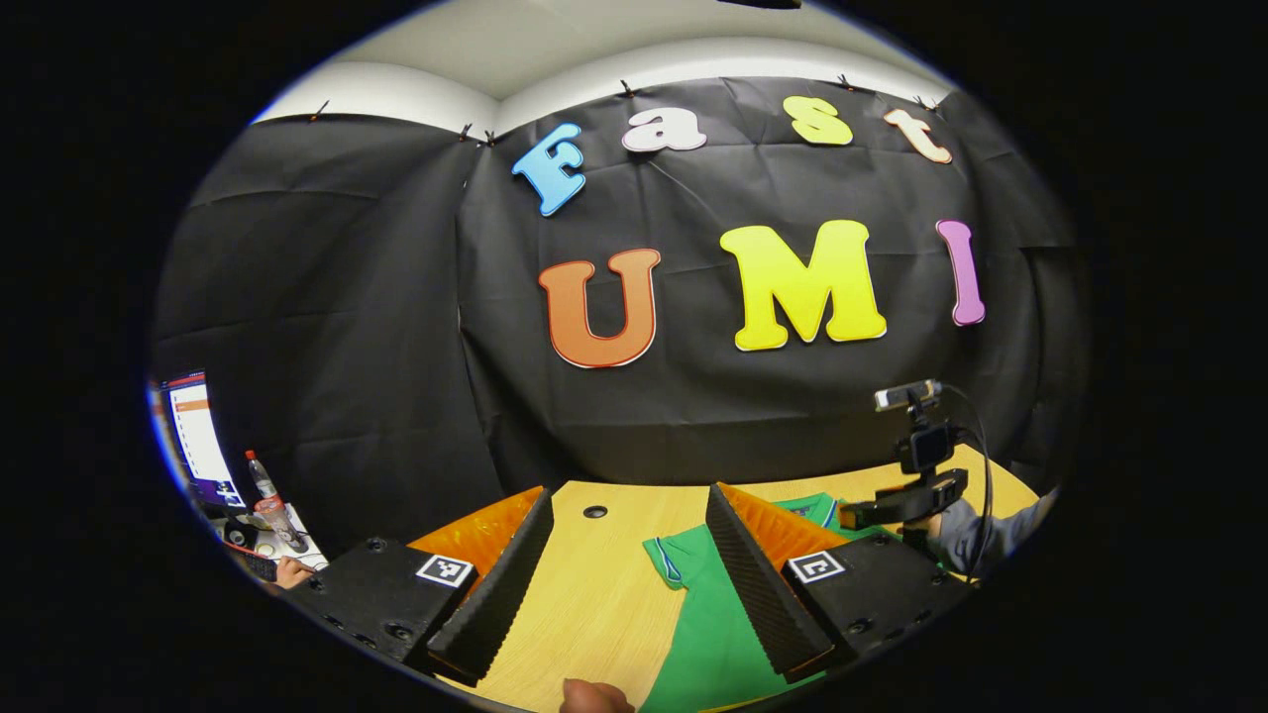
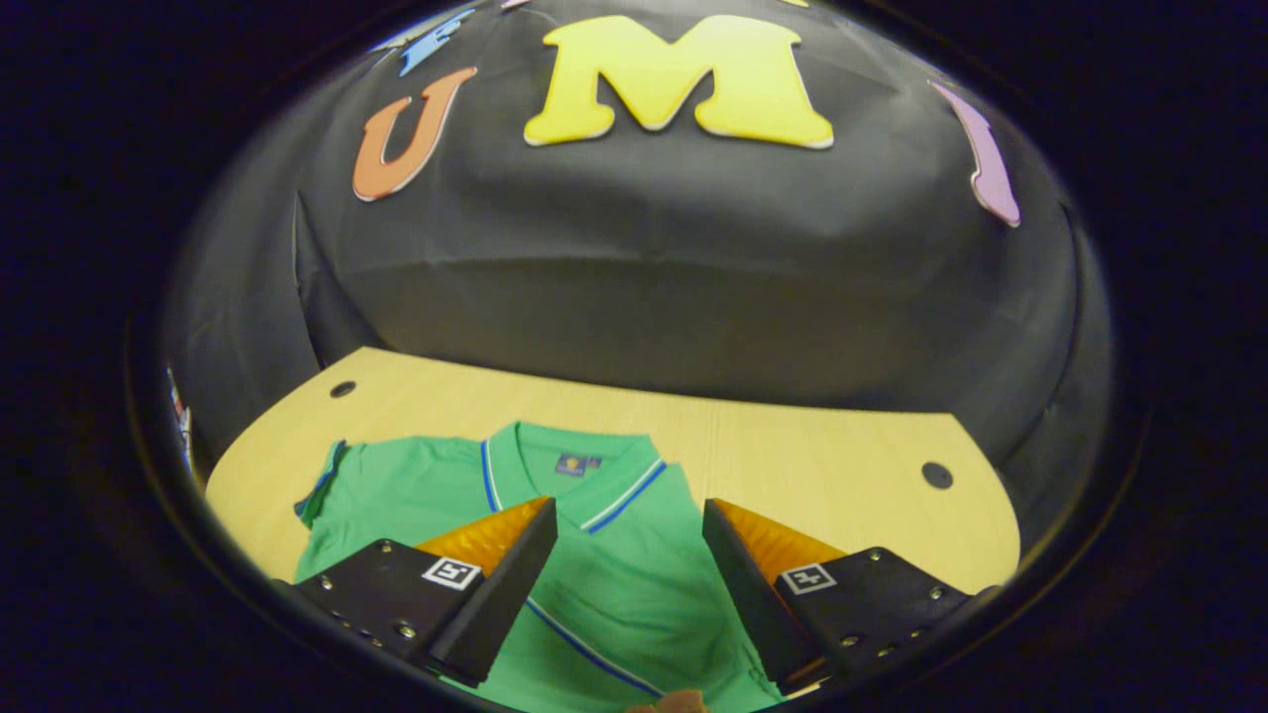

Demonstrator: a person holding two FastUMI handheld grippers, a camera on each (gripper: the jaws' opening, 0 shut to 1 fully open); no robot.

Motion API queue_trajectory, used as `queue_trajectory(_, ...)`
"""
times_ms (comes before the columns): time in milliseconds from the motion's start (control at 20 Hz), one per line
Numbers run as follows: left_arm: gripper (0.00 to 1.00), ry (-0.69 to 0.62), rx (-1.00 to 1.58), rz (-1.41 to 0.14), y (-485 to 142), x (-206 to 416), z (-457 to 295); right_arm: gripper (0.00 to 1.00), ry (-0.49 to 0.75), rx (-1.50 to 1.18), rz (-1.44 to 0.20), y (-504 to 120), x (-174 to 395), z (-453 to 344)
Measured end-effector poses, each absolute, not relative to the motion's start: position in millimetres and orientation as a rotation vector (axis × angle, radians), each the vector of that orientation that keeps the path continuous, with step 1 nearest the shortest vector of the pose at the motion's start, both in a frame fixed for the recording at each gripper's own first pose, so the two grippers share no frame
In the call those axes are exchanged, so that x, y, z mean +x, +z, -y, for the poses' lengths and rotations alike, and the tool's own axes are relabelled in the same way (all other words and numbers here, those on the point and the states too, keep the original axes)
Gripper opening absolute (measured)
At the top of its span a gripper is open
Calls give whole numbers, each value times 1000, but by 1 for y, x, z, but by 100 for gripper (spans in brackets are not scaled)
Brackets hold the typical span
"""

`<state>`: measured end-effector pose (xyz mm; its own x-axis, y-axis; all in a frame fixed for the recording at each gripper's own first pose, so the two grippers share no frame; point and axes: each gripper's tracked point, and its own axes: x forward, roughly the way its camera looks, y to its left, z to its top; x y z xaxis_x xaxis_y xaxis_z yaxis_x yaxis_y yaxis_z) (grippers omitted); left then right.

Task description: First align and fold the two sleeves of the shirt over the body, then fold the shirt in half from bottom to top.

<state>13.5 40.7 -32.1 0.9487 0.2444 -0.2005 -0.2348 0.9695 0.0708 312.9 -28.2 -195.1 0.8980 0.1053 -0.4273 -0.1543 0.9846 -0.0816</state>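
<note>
A green polo shirt (image 2: 614, 574) with a blue-and-white striped collar (image 2: 570, 465) lies flat on the wooden table (image 2: 792, 446), collar toward the far wall. One short sleeve (image 2: 327, 475) spreads out to the left. A blue-trimmed edge (image 2: 584, 644) runs diagonally across the body. My right gripper (image 2: 629, 505) hovers open above the chest. In the left gripper view, my left gripper (image 1: 629, 495) stands open over the table beside the shirt (image 1: 708, 634), whose blue-trimmed sleeve (image 1: 669, 560) lies between the fingers. The right gripper (image 1: 906, 510) shows farther right, held by a grey-sleeved hand.
At the far left, beyond the table, stand a lit monitor (image 1: 198, 436) and a plastic bottle (image 1: 265, 490), with a person's hand (image 1: 292, 571) at a keyboard. The tabletop has round cable holes (image 2: 936, 475) (image 2: 343, 389). Black cloth walls close the back.
</note>
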Motion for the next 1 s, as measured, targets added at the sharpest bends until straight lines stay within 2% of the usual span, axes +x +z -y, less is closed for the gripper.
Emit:
queue_trajectory(250,99,201,37,-222,-51,44,-40,94,138,-123,-251,-100,299,44)
queue_trajectory(550,99,142,25,-244,-90,110,-43,93,86,-133,-87,1,232,90)
queue_trajectory(1000,99,144,-99,-436,-198,204,-55,93,-128,-137,12,87,113,191)
